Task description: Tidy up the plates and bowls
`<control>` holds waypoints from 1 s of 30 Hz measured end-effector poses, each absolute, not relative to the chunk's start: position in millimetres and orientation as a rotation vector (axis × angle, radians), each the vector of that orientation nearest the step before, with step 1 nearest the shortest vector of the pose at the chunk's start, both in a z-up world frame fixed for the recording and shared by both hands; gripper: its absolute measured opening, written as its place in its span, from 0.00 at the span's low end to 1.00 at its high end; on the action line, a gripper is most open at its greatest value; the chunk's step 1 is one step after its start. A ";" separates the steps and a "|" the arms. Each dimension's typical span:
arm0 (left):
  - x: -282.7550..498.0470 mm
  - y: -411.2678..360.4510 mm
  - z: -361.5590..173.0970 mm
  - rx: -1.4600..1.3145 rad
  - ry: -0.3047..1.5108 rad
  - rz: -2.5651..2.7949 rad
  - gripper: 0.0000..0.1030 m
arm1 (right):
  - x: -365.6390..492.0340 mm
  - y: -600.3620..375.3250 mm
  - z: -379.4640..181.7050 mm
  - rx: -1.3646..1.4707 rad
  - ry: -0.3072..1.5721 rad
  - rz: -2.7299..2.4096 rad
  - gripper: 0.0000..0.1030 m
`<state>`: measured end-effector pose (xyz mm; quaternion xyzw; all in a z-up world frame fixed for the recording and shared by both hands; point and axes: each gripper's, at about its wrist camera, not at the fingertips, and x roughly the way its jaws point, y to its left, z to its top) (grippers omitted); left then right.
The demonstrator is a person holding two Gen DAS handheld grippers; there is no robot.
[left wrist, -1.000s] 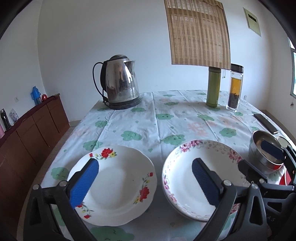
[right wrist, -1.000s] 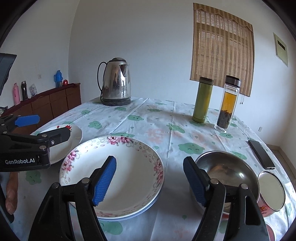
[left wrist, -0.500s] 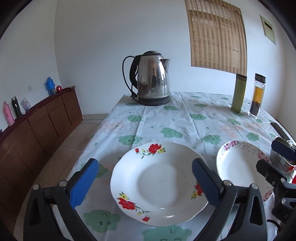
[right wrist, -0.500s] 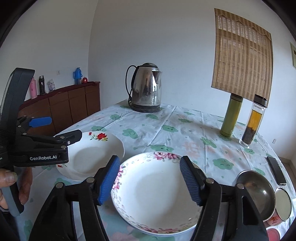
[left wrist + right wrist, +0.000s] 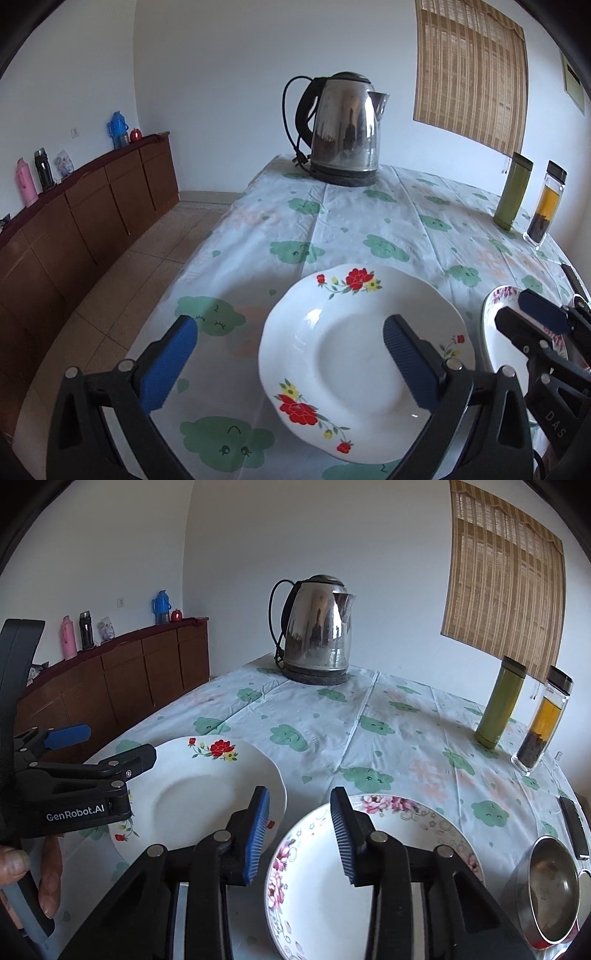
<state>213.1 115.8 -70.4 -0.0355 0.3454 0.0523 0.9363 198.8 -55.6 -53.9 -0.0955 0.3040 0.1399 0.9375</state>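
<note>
A white plate with red flowers (image 5: 354,369) lies on the tablecloth. My left gripper (image 5: 288,362) stands open around its left rim, one pad over the plate, the other over the cloth. Right of it lies a plate with pink flowers (image 5: 388,886). My right gripper (image 5: 299,836) straddles that plate's left rim with its jaws closing; the pads do not press on the rim. The red-flowered plate (image 5: 207,786) and my left gripper (image 5: 118,743) show at the left of the right wrist view. A steel bowl (image 5: 550,886) sits at the far right.
A steel kettle (image 5: 343,129) stands at the back of the table, a green flask (image 5: 500,701) and a glass tea bottle (image 5: 543,720) at the back right. A phone (image 5: 574,827) lies near the right edge. A wooden sideboard (image 5: 74,221) runs along the left wall.
Both grippers have moved left. The left one went from over both plates to the red-flowered plate's left rim. The right one left the steel bowl for the pink-flowered plate's left rim, jaws narrowing.
</note>
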 end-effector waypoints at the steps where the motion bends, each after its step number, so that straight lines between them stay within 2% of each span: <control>1: 214.9 117.7 -73.3 -0.083 0.723 0.105 0.98 | 203.4 -52.0 -55.9 -0.200 0.636 0.290 0.36; 14: 220.0 114.2 -86.5 -0.051 0.785 0.105 0.98 | 242.6 -21.0 -86.3 -0.305 0.827 0.295 0.36; 21: 222.1 114.0 -89.9 -0.046 0.799 0.106 0.98 | 241.7 -16.0 -91.1 -0.327 0.837 0.305 0.36; 26: 222.8 116.9 -92.3 -0.052 0.813 0.102 0.93 | 236.7 -15.7 -90.1 -0.316 0.829 0.334 0.36; 30: 223.7 124.4 -95.1 -0.075 0.831 0.105 0.84 | 227.9 -10.8 -89.2 -0.306 0.829 0.390 0.36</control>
